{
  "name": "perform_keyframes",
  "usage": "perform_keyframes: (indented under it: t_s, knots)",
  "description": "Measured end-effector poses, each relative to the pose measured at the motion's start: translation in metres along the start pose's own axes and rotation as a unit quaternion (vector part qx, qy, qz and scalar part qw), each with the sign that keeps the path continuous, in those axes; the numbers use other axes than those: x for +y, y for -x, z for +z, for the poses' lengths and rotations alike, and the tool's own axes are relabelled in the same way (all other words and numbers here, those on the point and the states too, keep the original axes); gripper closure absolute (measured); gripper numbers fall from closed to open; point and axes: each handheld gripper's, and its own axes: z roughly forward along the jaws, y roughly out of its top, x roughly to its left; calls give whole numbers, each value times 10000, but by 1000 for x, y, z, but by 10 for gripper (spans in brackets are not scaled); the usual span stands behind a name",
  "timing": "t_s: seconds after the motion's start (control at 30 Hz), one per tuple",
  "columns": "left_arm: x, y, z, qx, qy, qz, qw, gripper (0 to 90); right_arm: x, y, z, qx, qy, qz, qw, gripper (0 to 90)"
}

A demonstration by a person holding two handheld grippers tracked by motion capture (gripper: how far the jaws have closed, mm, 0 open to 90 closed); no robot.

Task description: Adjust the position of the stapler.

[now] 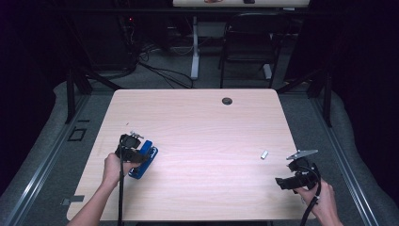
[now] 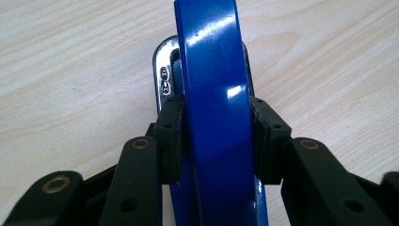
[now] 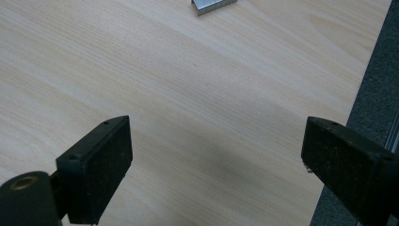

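High view: a blue stapler (image 1: 143, 161) lies on the left part of the wooden table (image 1: 197, 122), with the left gripper (image 1: 133, 151) set on it; the right gripper (image 1: 283, 182) hangs over the table's right front corner, and a small block of staples (image 1: 264, 154) lies just beyond it, well apart from the stapler. Left gripper view: both pads (image 2: 170, 136) press the flanks of the stapler's blue top arm, its metal nose resting on the table, so the stapler is pinched and steadied. Right gripper view: the jaws stand wide apart over bare wood with nothing between them, the staples at the top edge. The step in hand appears to be bracing the stapler for loading; the next move probably calls for the right gripper to reach ahead and close on the staples.
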Motion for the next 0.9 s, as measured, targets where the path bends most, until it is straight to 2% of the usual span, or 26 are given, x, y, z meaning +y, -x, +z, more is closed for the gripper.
perform_keyframes:
  t_s: [0.13,0.23,0.37,0.63,0.9]
  knots:
    - [-1,0,-2,107,37,107,9999,649,0,0,1,-6,-20,4,10000,90]
    - [-1,-1,-2,95,38,121,9999,650,0,0,1,-5,-43,12,10000,90]
    - [-1,0,-2,136,46,268,9995,655,0,0,1,-20,-33,11,10000,91]
    - [0,2,-3,280,50,435,9986,659,0,1,0,-7,-51,18,10000,91]
    - [2,7,-10,176,251,669,9973,659,0,1,1,-2,-55,15,10000,91]
